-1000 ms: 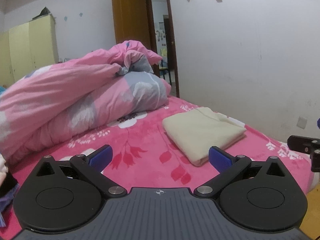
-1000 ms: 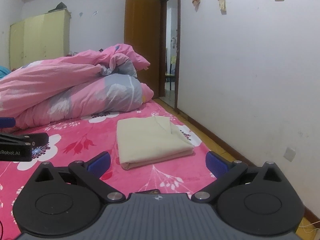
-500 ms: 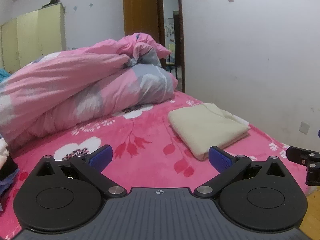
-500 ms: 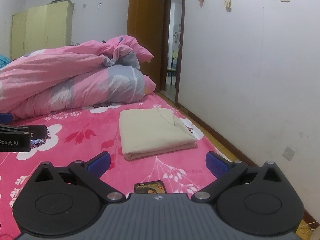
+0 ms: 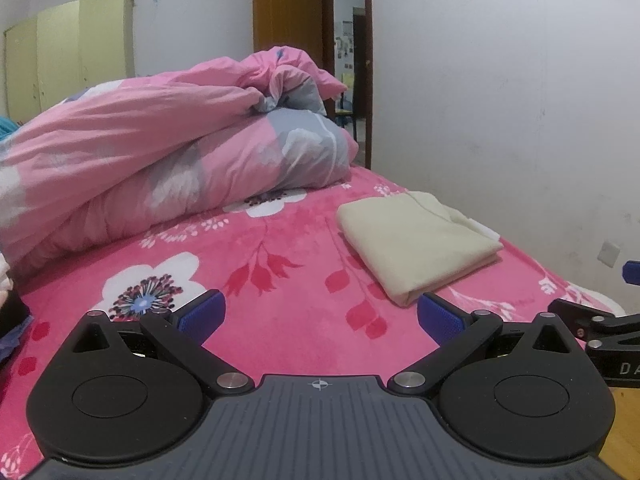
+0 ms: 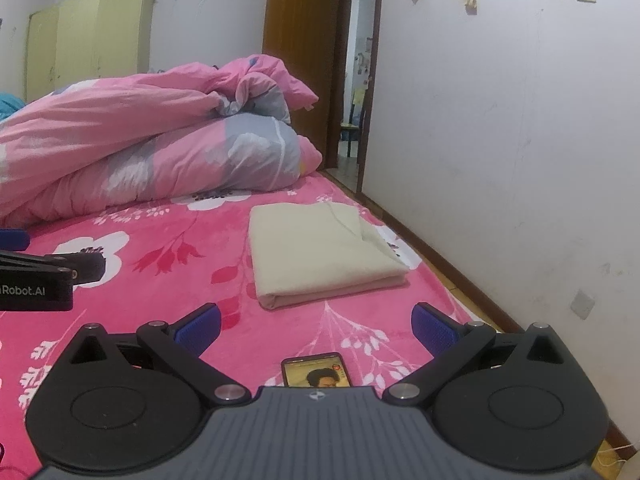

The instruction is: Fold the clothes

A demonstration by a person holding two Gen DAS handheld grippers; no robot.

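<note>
Both grippers hang empty over the bed [image 5: 288, 320], so I judge one fold finished and the next garment not yet picked up.

At nine o'clock in the left wrist view, a scrap of dark and pale cloth [image 5: 8, 308] shows at the frame edge. It may be the next piece, though too little is visible to say. The quilt [image 5: 160, 152] lies heaped from ten to twelve o'clock, well apart from my tools. My left gripper [image 5: 318, 318] has its fingers spread wide, nothing between them, above bare sheet.

At one o'clock lies the shirt [image 5: 416, 240], cream, already a flat rectangle, resting on the sheet near the bed's right edge. In the right wrist view it sits at twelve o'clock [image 6: 320, 248]. My right gripper [image 6: 316, 326] is likewise spread and empty, and a phone [image 6: 316, 372] lies on the sheet just under it at six o'clock.

Next, I think, comes a turn toward nine o'clock to find unfolded cloth, then a low approach with one finger slid under an edge.

Containers: only the wardrobe [image 5: 68, 60] at ten o'clock, doors closed, contents hidden.
</note>
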